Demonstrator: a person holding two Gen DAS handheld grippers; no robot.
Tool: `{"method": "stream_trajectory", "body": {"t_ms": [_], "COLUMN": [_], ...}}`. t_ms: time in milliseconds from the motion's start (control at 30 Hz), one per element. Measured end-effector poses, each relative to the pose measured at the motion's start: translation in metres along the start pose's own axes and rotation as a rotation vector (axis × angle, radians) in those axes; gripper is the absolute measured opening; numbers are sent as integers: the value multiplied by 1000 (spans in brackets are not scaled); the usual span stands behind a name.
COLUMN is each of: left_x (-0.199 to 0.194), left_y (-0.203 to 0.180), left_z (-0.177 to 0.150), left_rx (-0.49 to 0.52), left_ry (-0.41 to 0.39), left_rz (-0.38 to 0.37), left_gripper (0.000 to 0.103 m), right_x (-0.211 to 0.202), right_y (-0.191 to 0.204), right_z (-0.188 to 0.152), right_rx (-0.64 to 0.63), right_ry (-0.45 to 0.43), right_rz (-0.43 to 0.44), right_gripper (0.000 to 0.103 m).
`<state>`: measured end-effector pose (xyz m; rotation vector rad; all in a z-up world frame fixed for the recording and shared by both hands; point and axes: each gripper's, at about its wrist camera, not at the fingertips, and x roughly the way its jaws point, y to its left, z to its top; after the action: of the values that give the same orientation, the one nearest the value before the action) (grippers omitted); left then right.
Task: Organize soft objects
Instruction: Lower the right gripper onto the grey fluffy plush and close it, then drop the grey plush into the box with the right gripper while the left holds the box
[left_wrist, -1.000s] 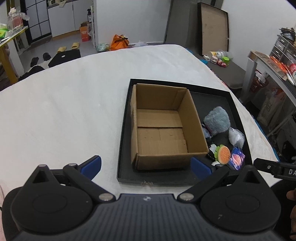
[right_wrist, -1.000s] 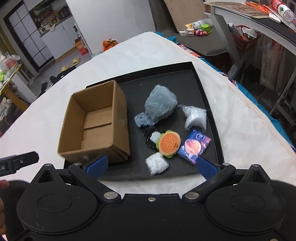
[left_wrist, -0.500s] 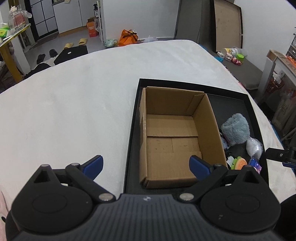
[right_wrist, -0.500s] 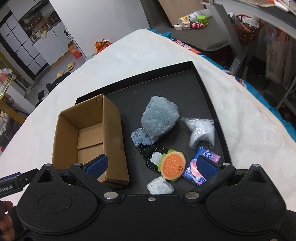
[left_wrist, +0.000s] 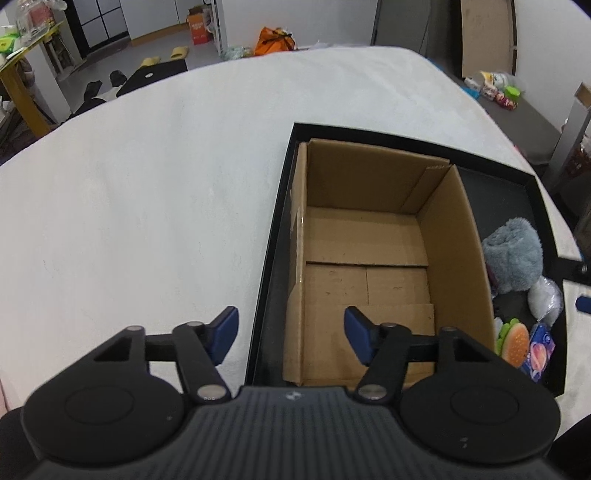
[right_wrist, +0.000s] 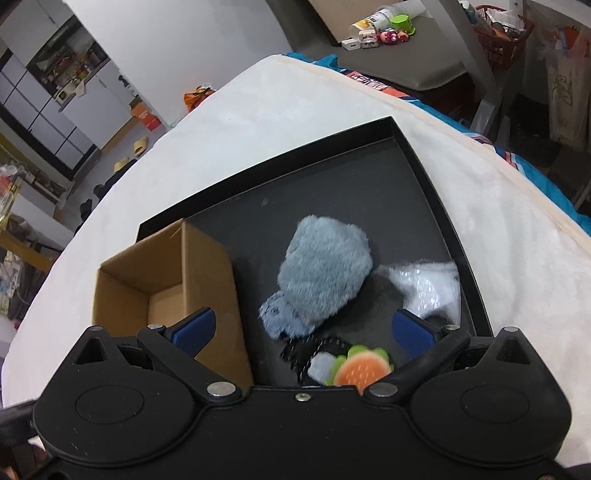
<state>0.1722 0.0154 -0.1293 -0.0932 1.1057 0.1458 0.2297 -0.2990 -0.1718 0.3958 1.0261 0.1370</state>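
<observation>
Left gripper (left_wrist: 290, 328): jaws spread wide, nothing between the blue fingertips (left_wrist: 224, 328); it hung over the near left corner of the tray, tilted downward. Right gripper (right_wrist: 303, 330): jaws likewise wide apart, blue pads (right_wrist: 194, 328) bare, held low above the tray's near edge, pointing forward and down.

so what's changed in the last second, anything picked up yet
Nothing picked up. Both tools moved forward: the right tool, open, has closed in on the grey plush, and the left tool, open, now straddles the cardboard box's near-left wall. The box, burger toy and black tray lie as before.
</observation>
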Motion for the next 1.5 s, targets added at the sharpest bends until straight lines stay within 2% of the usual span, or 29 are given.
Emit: {"method": "stream_trajectory", "body": {"t_ms": [67,133,300,600,700,767,800,1033,1267,1500], "left_x": [6,10,22,45,50,51,51,51,45,43], "left_y": [-1,0,1,-1,0,-1,-1,2,4,-1], "left_z": [1,2,6,13,15,17,17,20,18,19], "left_rx": [6,-8,-40,-71,-86,-85,-88,-117,-110,-81], "left_ry": [15,34,78,133,137,134,133,129,125,123], "left_rz": [4,8,8,25,20,27,26,7,-9,-12], "left_gripper": [49,44,40,11,10,10,10,10,10,10], "right_x": [4,9,23,52,62,67,68,52,32,3], "right_y": [-4,-6,-10,-19,-18,-17,-15,-1,18,51], "right_z": [5,10,20,30,33,33,34,35,33,32], "right_rx": [27,51,94,186,195,188,181,140,111,24], "right_ry": [-7,-11,-11,13,28,50,62,65,27,-44], "right_rz": [10,16,18,-14,-31,-38,-52,-52,-67,-68], "right_gripper": [103,103,101,95,85,58,55,51,51,51]}}
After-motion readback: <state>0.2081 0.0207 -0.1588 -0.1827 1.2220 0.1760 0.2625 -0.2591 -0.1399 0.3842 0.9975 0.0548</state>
